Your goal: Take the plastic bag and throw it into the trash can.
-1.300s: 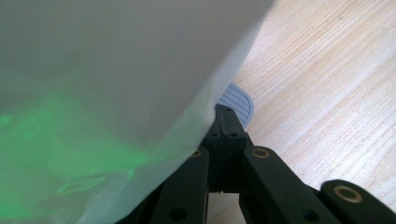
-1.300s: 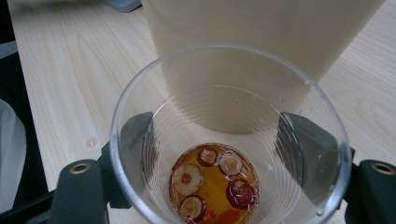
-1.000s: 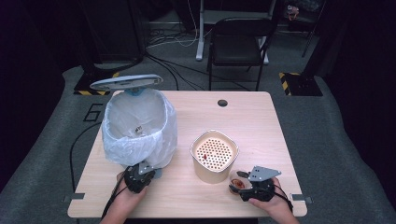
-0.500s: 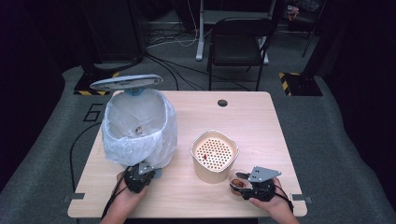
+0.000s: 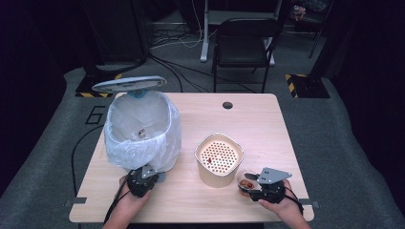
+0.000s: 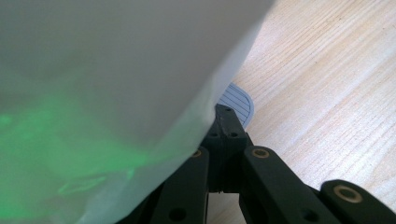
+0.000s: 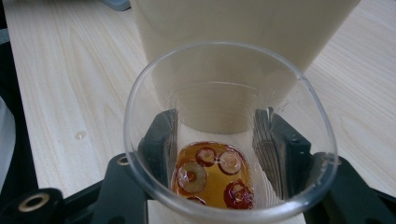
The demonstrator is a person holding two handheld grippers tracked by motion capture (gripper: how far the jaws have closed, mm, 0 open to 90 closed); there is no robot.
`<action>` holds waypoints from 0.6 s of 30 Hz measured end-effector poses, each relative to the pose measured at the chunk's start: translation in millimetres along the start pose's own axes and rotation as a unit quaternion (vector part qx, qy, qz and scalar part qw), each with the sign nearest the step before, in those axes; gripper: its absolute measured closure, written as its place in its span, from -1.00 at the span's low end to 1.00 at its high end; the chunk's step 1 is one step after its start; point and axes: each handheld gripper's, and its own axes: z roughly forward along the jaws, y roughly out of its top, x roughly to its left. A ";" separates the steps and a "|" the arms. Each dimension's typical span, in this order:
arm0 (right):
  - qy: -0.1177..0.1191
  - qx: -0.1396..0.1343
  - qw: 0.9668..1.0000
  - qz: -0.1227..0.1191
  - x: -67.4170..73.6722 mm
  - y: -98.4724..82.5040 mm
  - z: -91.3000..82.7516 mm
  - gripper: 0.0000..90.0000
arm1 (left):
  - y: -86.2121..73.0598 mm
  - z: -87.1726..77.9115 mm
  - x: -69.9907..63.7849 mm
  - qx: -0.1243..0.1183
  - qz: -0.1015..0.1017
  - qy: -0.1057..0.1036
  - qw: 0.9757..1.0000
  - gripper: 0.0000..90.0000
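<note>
Taking the beige strainer pot (image 5: pixel 219 160) in the middle of the wooden table (image 5: pixel 267 124) as our landmark, we start well to its left with the bin (image 5: pixel 142 131), lined with a white bag and standing with its grey lid (image 5: pixel 129 84) raised behind it. At the bin's near foot sits our left gripper (image 5: pixel 142 179), lower left of the pot; its jaws are fully closed with nothing between them, and in the left gripper view the closed jaw tips rest on the ribbed grey pedal (image 6: pixel 237 100) under the hanging bag (image 6: pixel 116 93).

The pot itself has a perforated insert with a few reddish bits lying in it.

Just to the pot's lower right, almost touching its wall, our right gripper (image 5: pixel 250 183) holds a clear plastic cup (image 7: pixel 229 135). Its jaws have just been closing, and in the right gripper view the black pads press on the cup from both sides. The cup stands tilted toward the pot and holds amber liquid with red date slices (image 7: pixel 215 175) at the bottom.
</note>
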 end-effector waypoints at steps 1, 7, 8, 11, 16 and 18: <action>0.001 0.000 1.000 -0.003 -1.3 0.5 -0.7 0.12 | 0.0 0.0 0.0 0.000 0.000 0.000 1.000 1.00; -0.006 -0.001 1.000 -0.006 -11.0 5.0 -7.9 0.12 | 0.0 0.0 -0.1 0.000 -0.001 0.000 1.000 1.00; -0.007 0.000 1.000 -0.006 -12.6 5.6 -9.6 0.12 | 0.0 0.0 -0.1 0.000 -0.001 0.000 1.000 1.00; -0.013 -0.002 1.000 -0.004 -17.2 7.3 -12.7 0.12 | 0.0 0.0 -0.1 0.000 -0.001 0.000 1.000 1.00; -0.017 -0.005 1.000 -0.006 -28.1 11.5 -16.5 0.12 | 0.0 -0.1 0.0 0.000 0.000 0.000 1.000 1.00; -0.017 -0.004 1.000 -0.003 -32.2 14.2 -17.3 0.12 | 0.0 0.0 -0.1 0.000 -0.001 0.000 1.000 1.00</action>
